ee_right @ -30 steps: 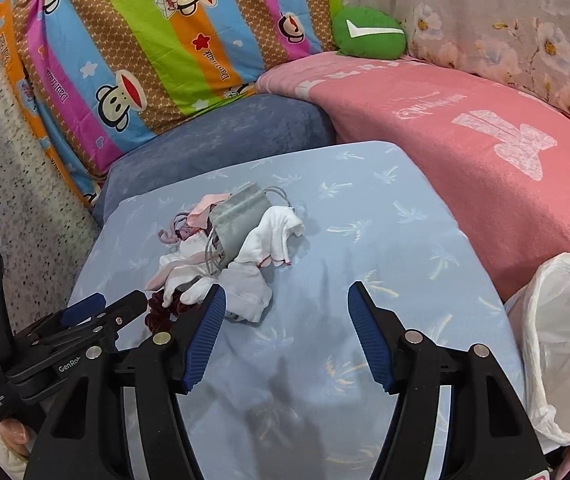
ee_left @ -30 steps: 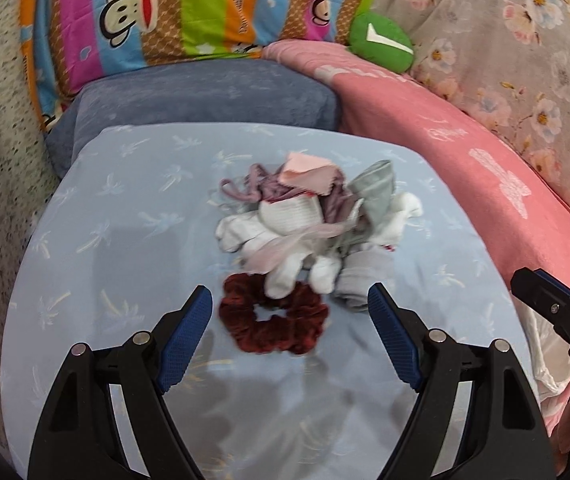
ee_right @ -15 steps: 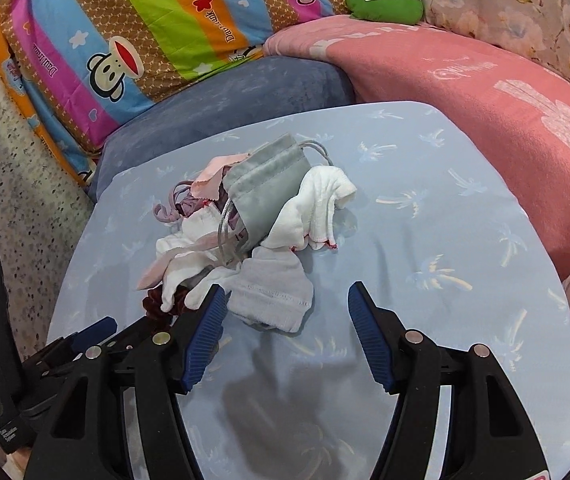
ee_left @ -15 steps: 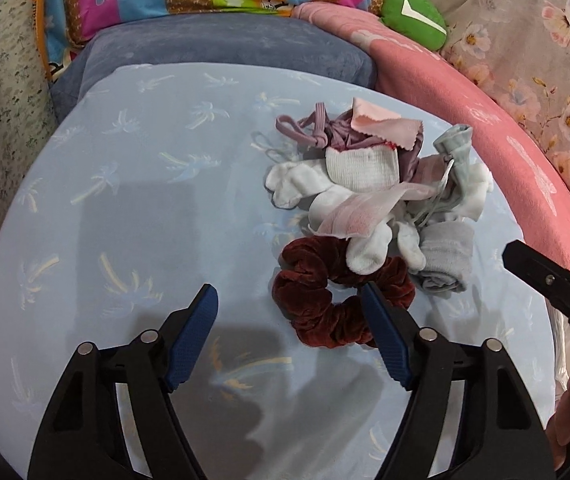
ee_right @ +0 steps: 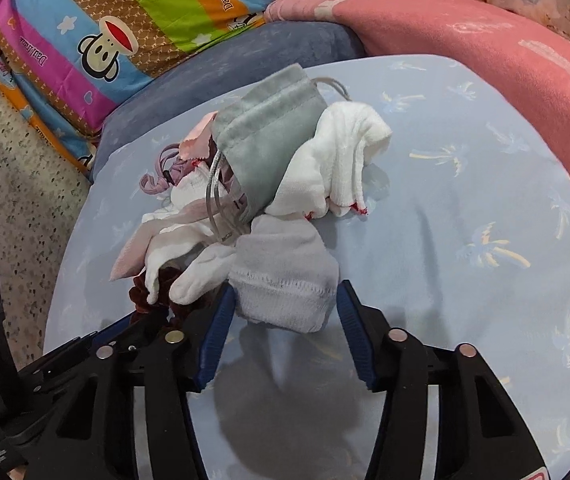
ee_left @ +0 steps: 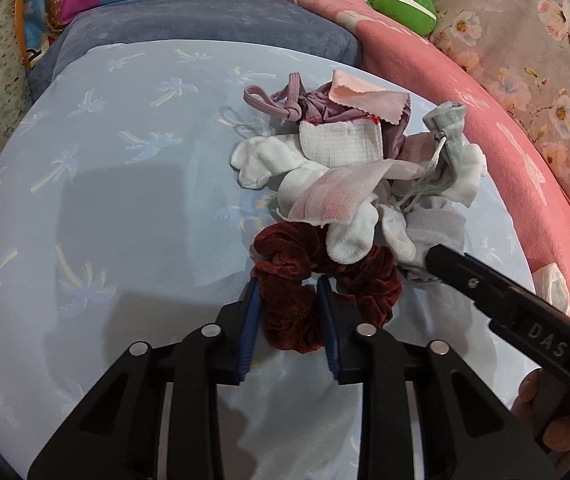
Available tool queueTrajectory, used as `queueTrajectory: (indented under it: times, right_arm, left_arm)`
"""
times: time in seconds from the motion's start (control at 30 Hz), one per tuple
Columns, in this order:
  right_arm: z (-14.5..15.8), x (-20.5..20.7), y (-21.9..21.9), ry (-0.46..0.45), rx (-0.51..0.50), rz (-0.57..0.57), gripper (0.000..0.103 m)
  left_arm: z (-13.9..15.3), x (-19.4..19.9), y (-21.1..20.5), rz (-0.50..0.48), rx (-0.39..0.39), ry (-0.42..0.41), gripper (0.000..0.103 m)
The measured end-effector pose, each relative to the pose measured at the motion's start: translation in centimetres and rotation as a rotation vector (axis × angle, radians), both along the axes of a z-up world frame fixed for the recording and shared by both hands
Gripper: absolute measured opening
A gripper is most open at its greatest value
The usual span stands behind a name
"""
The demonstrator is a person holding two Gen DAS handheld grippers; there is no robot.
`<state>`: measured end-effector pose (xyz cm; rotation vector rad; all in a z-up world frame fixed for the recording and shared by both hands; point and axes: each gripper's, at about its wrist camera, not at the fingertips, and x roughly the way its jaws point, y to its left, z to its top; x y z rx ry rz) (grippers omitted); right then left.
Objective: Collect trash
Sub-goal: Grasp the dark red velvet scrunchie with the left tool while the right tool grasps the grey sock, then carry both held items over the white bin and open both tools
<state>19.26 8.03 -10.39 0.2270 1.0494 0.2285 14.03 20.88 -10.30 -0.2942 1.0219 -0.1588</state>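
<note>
The left gripper (ee_left: 288, 312) is clenched on the near loop of the scrunchie (ee_left: 321, 284), which lies under the pile's near edge on the blue sheet (ee_left: 105, 208). The right gripper (ee_right: 283, 320) is spread, straddling the grey sock (ee_right: 285, 276) just beside it.

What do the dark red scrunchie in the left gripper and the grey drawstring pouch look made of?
Dark red scrunchie: looks like velvet or velour, with a plush nap whose gathered folds catch soft highlights. Grey drawstring pouch: seems a matte, suede-like or brushed fabric, with visible stitch lines at the mouth and thin smooth cords; exact fibre unclear.
</note>
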Motion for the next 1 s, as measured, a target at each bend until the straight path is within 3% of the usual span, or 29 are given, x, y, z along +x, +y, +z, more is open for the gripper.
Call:
queueTrajectory:
  times: [0.3, 0.7, 1.0]
  right_arm:
    - [1.1, -1.3, -0.4, -0.017, 0.033, 0.018, 0.009]
    - [7.7, -5.8, -2.0, -0.178, -0.013, 0.044, 0.007]
    - [13.8, -8.8, -6.9, -0.309, 0.017, -0.039, 0.007]
  left_arm:
    - [1.0, -0.9, -1.5, -0.016, 0.009, -0.014, 0.015]
    - [6.2, -2.6, -4.9, -0.083, 0.017, -0.137, 0.013]
    - [10.6, -3.9, -9.3, -0.167, 0.0, -0.243, 0.013]
